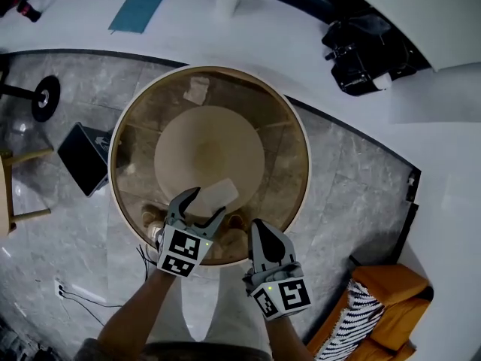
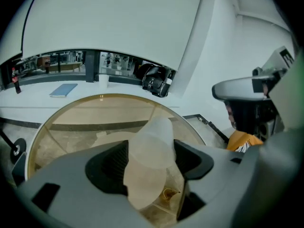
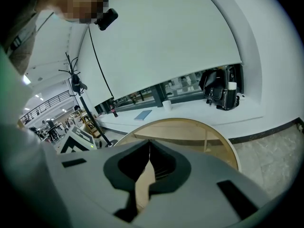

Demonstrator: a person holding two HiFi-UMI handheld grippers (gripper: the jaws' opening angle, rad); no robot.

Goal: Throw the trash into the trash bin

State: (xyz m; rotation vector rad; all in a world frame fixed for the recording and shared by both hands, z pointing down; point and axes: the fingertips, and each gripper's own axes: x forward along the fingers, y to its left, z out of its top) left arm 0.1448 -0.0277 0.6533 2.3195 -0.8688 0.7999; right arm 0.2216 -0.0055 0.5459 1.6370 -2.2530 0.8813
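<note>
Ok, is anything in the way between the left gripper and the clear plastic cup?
Nothing visible: the left gripper holds the cup clamped between its jaws, over the round glass table. No trash bin shows in any view.

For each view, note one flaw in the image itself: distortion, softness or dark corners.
Head view: fisheye bends the white counter into an arc. Left gripper view: black corners, and the plastic cup held in the left gripper looks soft, close to the lens. Right gripper view: black corners again; the shut right gripper fills the bottom.
</note>
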